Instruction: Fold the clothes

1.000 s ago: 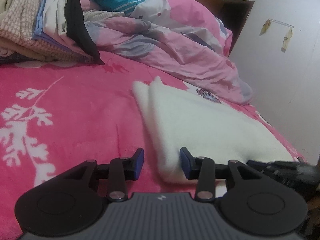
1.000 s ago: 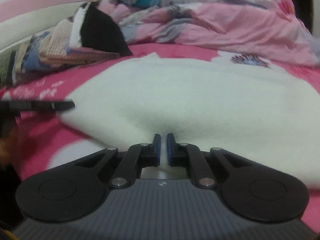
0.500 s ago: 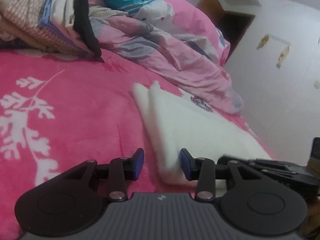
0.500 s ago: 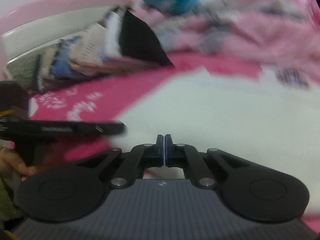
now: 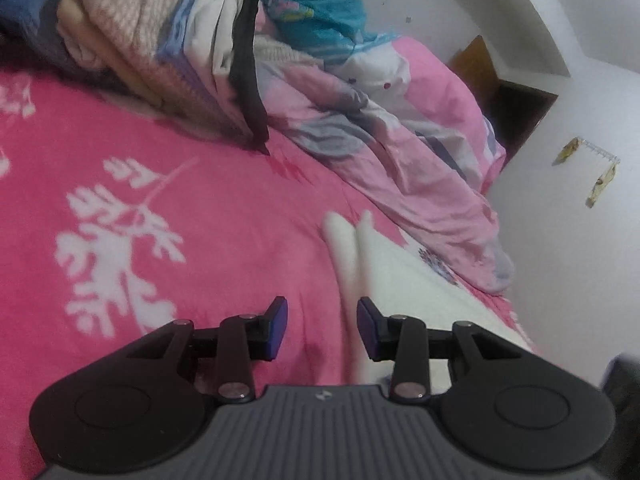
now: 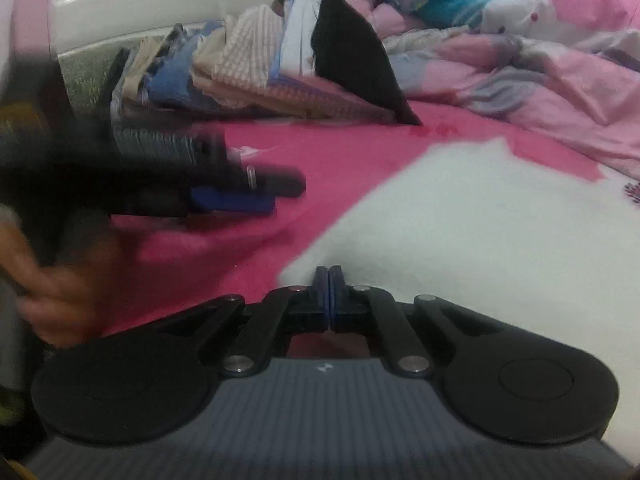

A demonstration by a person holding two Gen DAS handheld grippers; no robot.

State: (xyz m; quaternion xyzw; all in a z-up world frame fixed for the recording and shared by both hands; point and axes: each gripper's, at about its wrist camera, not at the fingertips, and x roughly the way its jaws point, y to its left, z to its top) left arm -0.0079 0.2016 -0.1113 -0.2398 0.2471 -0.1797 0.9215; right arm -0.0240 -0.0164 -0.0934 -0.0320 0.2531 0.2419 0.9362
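A white fleecy cloth lies flat on the pink bedspread. My left gripper hovers low over the cloth's left edge, jaws closing. The cloth edge runs by the right pad and bedspread shows between the pads, which press on nothing. In the right wrist view the white cloth fills the right half. My right gripper is shut, its tips at the cloth's near corner, with no cloth showing between the pads. The left gripper appears there blurred, held by a hand.
A leaning stack of folded clothes stands at the head of the bed against a padded headboard. A crumpled pink quilt lies behind the cloth. A white wall borders the bed's right side.
The right gripper slid left along the cloth's near edge to its corner, and its pads went from a slight gap with cloth in it to fully together. The left view rolled and swung toward the clothes stack.
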